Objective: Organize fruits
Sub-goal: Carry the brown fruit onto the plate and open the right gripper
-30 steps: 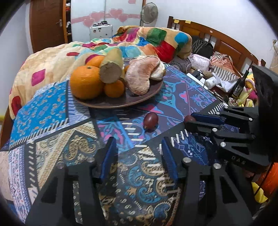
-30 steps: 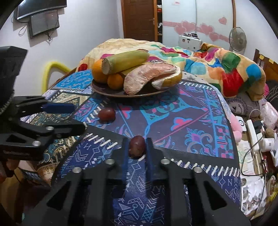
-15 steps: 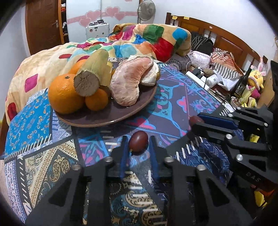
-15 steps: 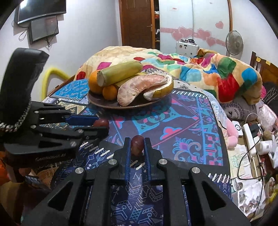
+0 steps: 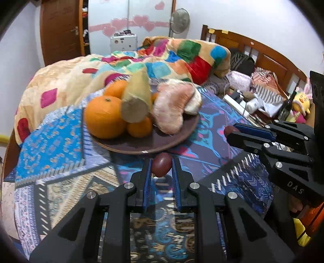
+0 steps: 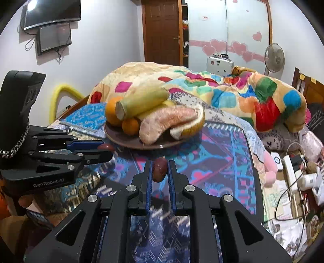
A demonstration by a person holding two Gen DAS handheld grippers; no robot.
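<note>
A patchwork quilt (image 6: 202,89) fills mid-frame. Upper left: wall monitor (image 6: 53,12). Right edge: standing fan (image 6: 274,57).

Dark red fruit (image 5: 161,164), brown plate (image 5: 172,139), paisley cloth (image 5: 60,131)

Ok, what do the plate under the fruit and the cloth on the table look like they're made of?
The plate looks like dark brown glazed ceramic or hard plastic: it is smooth, with a faint sheen and a bright glint at its front rim. Which of the two, I cannot tell. The cloth looks like matt printed woven fabric: busy patchwork patterns, no shine, and it drapes softly over the table edge.
</note>
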